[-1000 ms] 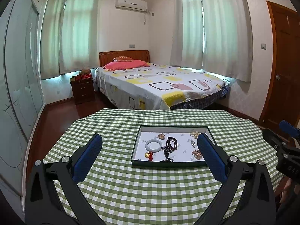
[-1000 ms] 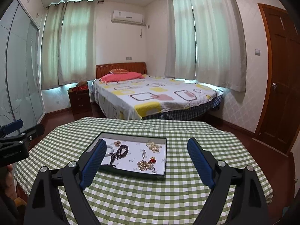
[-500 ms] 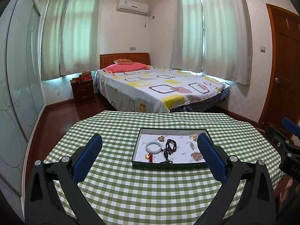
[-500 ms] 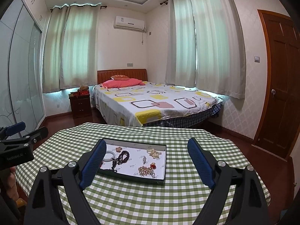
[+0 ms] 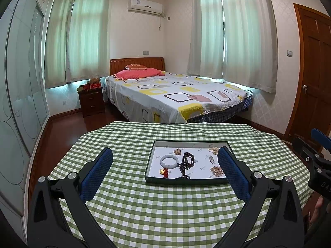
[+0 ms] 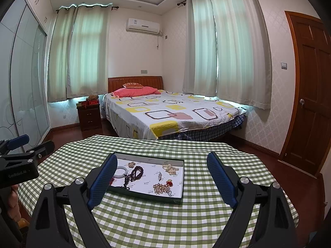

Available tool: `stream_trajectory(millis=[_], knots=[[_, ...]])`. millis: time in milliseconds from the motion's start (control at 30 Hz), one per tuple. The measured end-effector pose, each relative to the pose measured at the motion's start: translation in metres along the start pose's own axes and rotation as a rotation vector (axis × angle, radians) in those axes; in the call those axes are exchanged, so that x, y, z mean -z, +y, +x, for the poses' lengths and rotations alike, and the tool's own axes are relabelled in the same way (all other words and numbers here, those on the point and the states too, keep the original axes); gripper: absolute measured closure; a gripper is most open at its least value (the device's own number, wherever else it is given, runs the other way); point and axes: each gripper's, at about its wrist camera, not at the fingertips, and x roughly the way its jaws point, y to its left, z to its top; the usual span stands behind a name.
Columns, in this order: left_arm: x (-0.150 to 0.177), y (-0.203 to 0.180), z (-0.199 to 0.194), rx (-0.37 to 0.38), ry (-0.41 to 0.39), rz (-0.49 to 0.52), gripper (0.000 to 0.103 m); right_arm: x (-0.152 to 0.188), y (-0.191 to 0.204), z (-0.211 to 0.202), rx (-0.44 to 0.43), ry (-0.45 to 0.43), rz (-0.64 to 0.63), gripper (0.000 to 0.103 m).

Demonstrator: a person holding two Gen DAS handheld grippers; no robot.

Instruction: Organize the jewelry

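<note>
Left wrist view showed the left gripper point(image 5: 164, 161) with its two blue padded fingers point(image 5: 97, 173) standing wide apart and nothing between them, above a table covered with a green and white checked cloth point(image 5: 144, 206). On the cloth lay a shallow rectangular tray with dark green walls and a white printed bottom point(image 5: 187, 180). Inside the tray, on its left side, lay a pale white bangle of smooth stone point(image 5: 169, 161), and just beside it a string of dark brown beads point(image 5: 187, 161) was heaped. A small red and gold charm point(image 5: 164, 172) lay at the near wall. A cluster of small golden beads point(image 5: 216, 171) lay on the right side, partly behind the right finger of this gripper.

Right wrist view showed the right gripper point(image 6: 161, 175), also with its fingers held far apart and empty. It was above the near part of the table, and the tray was seen between its fingers, closer to the left one. The two grippers were well apart, one at each side of the table. Behind the table stood a bed with a white patterned cover point(image 6: 175, 113) and a pink pillow point(image 6: 134, 92)
</note>
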Motion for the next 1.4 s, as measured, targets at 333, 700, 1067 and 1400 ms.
stream_trajectory(millis=[333,700,1067,1400], knots=[[0.0011,0.0022,0.001,-0.002,0.0,-0.005,0.004,-0.0009,0.0006,-0.0018,0.0,0.001,0.004,0.017],[0.0014,0.005,0.0003,-0.002,0.004,-0.011,0.004,-0.0026,-0.0011,-0.0036,-0.004,-0.006,0.0,0.017],[0.0024,0.0056,-0.0009,-0.002,-0.001,-0.017,0.004,-0.0019,-0.0003,-0.0034,-0.004,-0.008,-0.001,0.017],[0.0043,0.0076,-0.0009,-0.014,-0.001,-0.035,0.004,-0.0015,0.0005,-0.0039,-0.004,-0.007,-0.001,0.017]])
